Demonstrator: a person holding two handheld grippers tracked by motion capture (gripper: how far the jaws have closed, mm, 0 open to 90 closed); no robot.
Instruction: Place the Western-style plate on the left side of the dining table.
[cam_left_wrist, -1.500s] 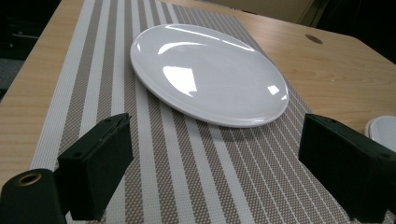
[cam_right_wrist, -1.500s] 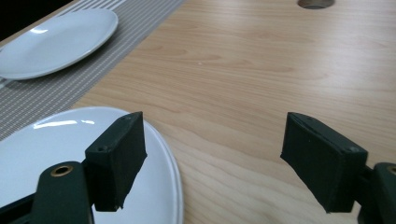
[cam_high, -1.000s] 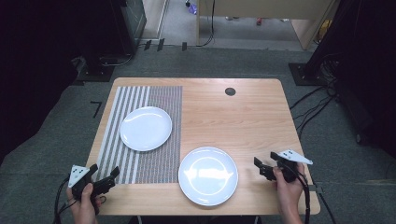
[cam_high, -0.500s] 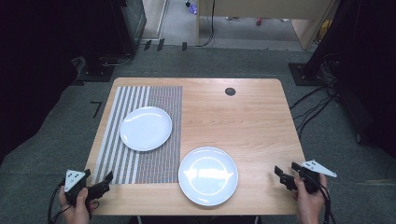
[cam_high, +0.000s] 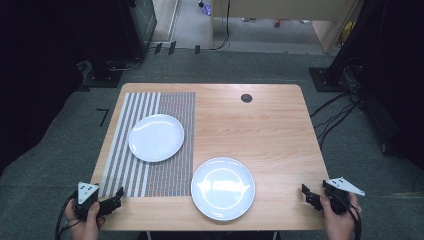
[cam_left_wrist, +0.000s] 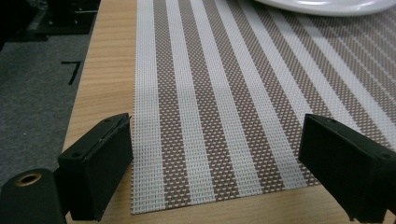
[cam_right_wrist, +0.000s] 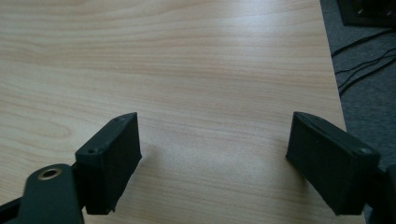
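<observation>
**A:** High view first: we hold the left gripper (cam_high: 116, 196) at the near left corner of the table (cam_high: 270, 130), right at the near edge of the striped placemat (cam_high: 165, 170). The right gripper (cam_high: 306, 192) sits at the near right edge of the table, over bare wood.

**B:** And the plates?

**A:** The near plate (cam_high: 223, 188) lies on the wood just beside the placemat's right edge, between our two grippers and well apart from each. The far plate (cam_high: 156, 137) rests on the placemat, up and to the right of our left gripper, also well apart from it.

**B:** How do our jaws stand?

**A:** In the left gripper view the left gripper (cam_left_wrist: 215, 163) is spread wide, with nothing but the placemat (cam_left_wrist: 224, 93) between the jaws; the rim of the far plate (cam_left_wrist: 327, 5) crosses the top edge, well ahead. In the right gripper view the right gripper (cam_right_wrist: 212, 161) is wide too, its jaws having just been opening, and we see bare table (cam_right_wrist: 187, 60) between them, nothing held.
</observation>
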